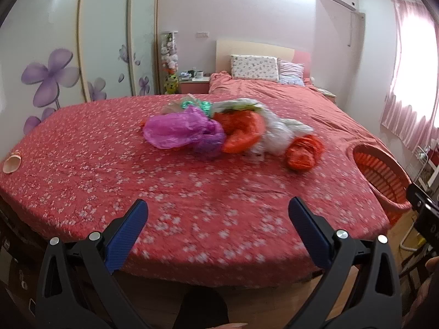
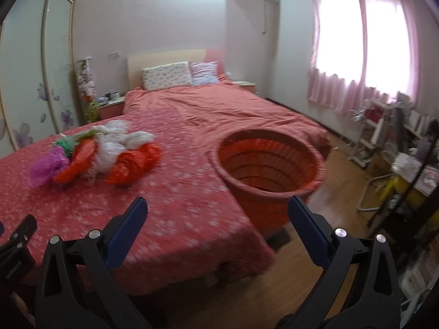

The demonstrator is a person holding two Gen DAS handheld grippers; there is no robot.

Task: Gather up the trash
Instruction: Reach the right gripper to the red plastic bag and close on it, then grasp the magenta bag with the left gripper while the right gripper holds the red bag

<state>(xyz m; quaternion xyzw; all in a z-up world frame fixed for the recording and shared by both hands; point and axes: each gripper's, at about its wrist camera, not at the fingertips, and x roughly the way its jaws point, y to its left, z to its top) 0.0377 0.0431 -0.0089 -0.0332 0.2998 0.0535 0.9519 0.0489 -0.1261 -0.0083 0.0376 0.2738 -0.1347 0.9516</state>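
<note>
A pile of crumpled plastic bags lies on the red flowered bed (image 1: 109,164): a purple bag (image 1: 178,128), an orange bag (image 1: 241,131), a white bag (image 1: 277,134), a red-orange bag (image 1: 303,152) and green scraps (image 1: 203,107). The pile also shows in the right wrist view (image 2: 109,150). An orange slatted basket (image 2: 269,164) stands at the bed's right edge, also in the left wrist view (image 1: 381,172). My left gripper (image 1: 218,211) is open and empty above the bed's near edge. My right gripper (image 2: 218,209) is open and empty, just short of the basket.
A pale shell-like object (image 1: 12,163) lies at the bed's left edge. Pillows (image 1: 253,67) sit at the headboard. A wardrobe (image 1: 68,54) stands left, a nightstand (image 1: 193,82) beside it. Cluttered racks (image 2: 384,137) and pink curtains (image 2: 362,41) stand right, over wooden floor (image 2: 329,192).
</note>
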